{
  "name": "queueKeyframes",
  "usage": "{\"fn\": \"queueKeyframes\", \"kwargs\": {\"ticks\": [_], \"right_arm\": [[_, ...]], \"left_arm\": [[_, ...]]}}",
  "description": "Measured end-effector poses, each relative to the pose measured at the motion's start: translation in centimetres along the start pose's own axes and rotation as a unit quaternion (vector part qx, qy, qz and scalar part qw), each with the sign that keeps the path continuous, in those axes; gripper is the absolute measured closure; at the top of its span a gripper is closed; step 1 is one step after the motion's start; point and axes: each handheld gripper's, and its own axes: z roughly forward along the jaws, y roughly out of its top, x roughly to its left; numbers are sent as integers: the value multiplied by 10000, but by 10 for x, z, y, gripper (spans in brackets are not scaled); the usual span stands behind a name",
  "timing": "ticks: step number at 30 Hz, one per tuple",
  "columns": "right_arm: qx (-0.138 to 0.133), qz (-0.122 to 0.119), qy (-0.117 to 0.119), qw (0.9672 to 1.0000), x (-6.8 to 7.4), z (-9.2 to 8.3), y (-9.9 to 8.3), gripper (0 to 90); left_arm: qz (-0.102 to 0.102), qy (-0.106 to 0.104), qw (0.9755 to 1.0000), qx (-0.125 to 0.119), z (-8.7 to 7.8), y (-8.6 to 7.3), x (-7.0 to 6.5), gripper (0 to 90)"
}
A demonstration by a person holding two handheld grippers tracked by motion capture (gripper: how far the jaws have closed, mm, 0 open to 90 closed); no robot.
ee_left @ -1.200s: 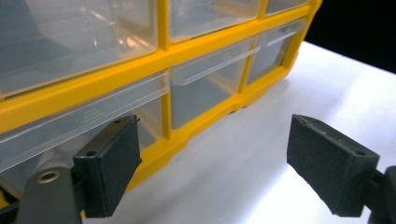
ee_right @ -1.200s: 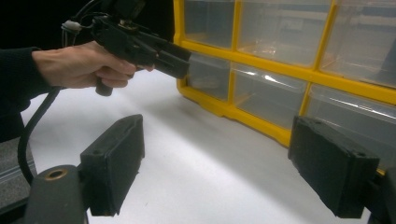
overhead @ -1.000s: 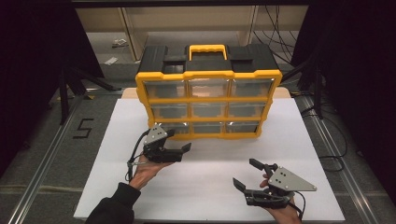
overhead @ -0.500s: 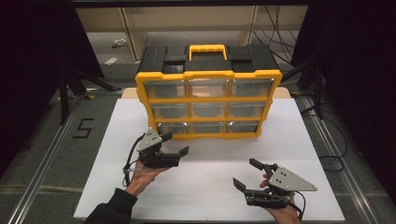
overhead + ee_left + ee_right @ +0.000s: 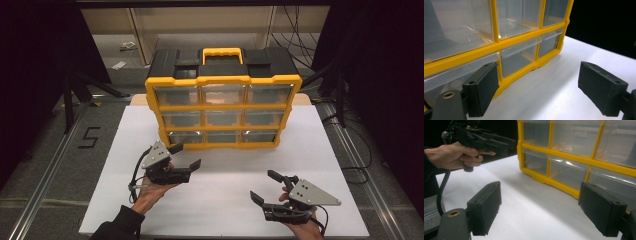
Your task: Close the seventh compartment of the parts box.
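The right gripper (image 5: pixel 265 187) is held nearest, jaws wide apart, above the white table (image 5: pixel 225 200). The left gripper (image 5: pixel 186 156), also spread and empty, is held just before the bottom-left drawer (image 5: pixel 186 137) of the yellow organizer (image 5: pixel 223 110) standing farther back.

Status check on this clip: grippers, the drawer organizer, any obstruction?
Left gripper open, empty, close to bottom-left drawer. Right gripper open, empty, low over the table. Yellow drawer organizer upright, all drawers shut. Nothing in the way.
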Motion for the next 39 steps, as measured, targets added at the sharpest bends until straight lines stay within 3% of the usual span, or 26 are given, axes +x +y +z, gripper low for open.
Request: {"fn": "queueKeyframes", "kwargs": {"ticks": [12,31,39], "right_arm": [[9,-38,-11,10000,2,1,0,194],[16,-30,-32,10000,2,0,0,195],[26,-36,-35,10000,2,1,0,194]], "left_arm": [[39,-3,10000,-53,-11,-4,-5,164],[-3,-47,9993,-375,-34,-8,-13,166],[1,-43,9993,-375,-41,-13,-17,168]]}}
